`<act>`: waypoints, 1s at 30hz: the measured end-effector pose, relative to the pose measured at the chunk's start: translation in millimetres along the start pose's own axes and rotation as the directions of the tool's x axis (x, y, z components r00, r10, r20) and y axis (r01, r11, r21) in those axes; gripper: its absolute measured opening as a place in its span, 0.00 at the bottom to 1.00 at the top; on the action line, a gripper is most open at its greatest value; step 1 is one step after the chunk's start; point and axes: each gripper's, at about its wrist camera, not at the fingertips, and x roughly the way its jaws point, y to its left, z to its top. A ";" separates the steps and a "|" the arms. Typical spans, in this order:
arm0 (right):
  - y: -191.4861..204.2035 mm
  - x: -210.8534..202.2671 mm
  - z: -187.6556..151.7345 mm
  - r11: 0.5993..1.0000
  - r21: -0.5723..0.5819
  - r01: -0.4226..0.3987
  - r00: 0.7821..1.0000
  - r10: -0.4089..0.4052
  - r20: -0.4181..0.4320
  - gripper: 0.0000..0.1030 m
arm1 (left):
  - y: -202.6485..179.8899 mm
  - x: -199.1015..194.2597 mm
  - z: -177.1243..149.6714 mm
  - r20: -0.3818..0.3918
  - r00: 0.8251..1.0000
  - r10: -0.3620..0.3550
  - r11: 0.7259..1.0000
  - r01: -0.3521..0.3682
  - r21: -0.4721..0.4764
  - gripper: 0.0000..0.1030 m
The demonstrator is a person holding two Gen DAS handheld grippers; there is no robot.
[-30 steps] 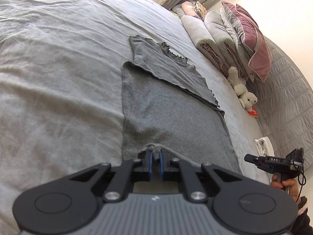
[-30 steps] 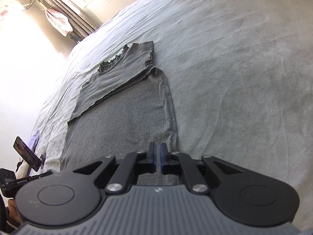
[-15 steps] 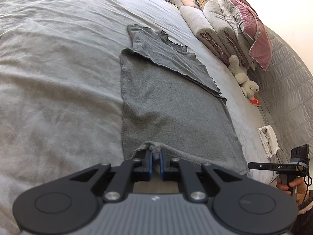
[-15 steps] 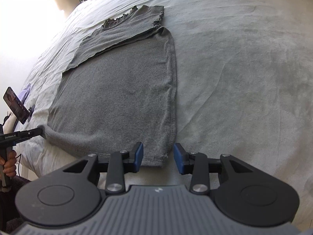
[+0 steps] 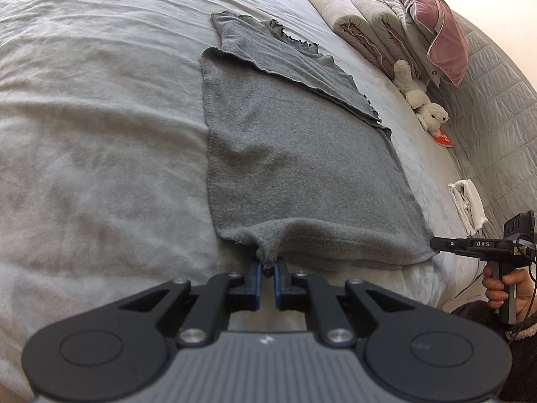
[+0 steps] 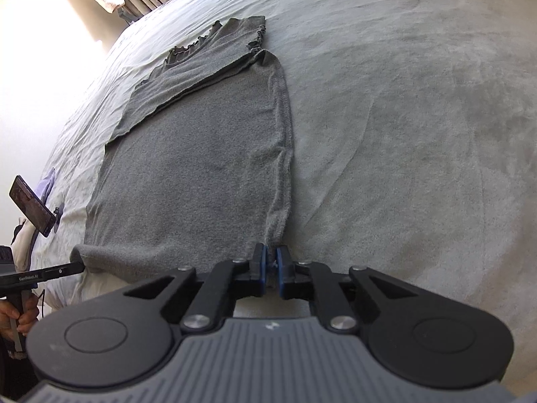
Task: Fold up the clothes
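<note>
The grey knit top (image 5: 295, 154) lies flat on the bed (image 5: 100, 134), its sleeves already folded in across the upper part. The left gripper (image 5: 267, 268) has its fingers clamped on one corner of the near hem. The right gripper (image 6: 272, 262) has just been closing, and its fingers now pinch the other hem corner. By my reading, the side folds are done; what remains is carrying the hem up toward the ruffled neckline.

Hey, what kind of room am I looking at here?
Most likely a bedroom: a wide bed with a grey cover, rolled duvets and a pink pillow stacked at its far side, and a soft toy beside them.
</note>
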 end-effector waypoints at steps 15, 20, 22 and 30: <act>-6.3 14.9 64.3 0.977 0.182 -0.109 0.976 0.071 0.204 0.09 | 31.2 15.2 76.3 0.166 0.984 -0.072 0.970 0.107 -0.216 0.06; -15.4 42.2 88.2 0.965 0.229 -0.127 0.966 0.067 0.251 0.09 | 49.8 39.9 94.9 0.200 0.978 -0.058 0.959 0.110 -0.260 0.06; -18.3 52.1 95.8 0.963 0.241 -0.120 0.964 0.056 0.259 0.09 | 57.9 49.7 101.5 0.202 0.978 -0.057 0.954 0.113 -0.278 0.06; -33.7 65.2 113.0 0.921 0.345 -0.178 0.938 0.054 0.341 0.07 | 74.6 69.7 118.8 0.250 0.962 -0.112 0.880 0.213 -0.426 0.06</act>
